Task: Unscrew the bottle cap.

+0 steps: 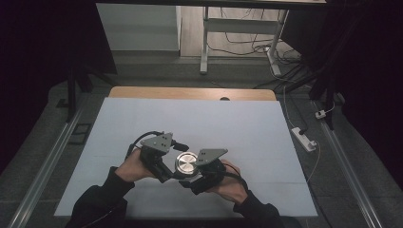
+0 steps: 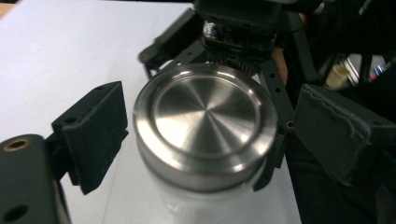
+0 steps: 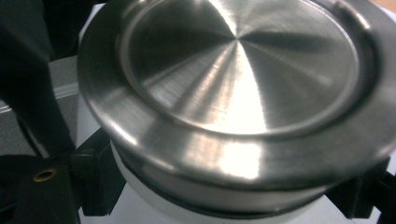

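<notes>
I see the round jar with the brushed steel lid (image 1: 186, 163) low on the white-covered counter (image 1: 247, 128), between both grippers. Right gripper (image 1: 194, 179) is clenched on the jar's white body just under the lid. Left gripper (image 2: 205, 140) is released: pads (image 2: 95, 135) flank the lid on either side, with a gap to the metal.

Dim room, grey floor (image 1: 43, 142), white desk frame (image 1: 205, 42)
</notes>
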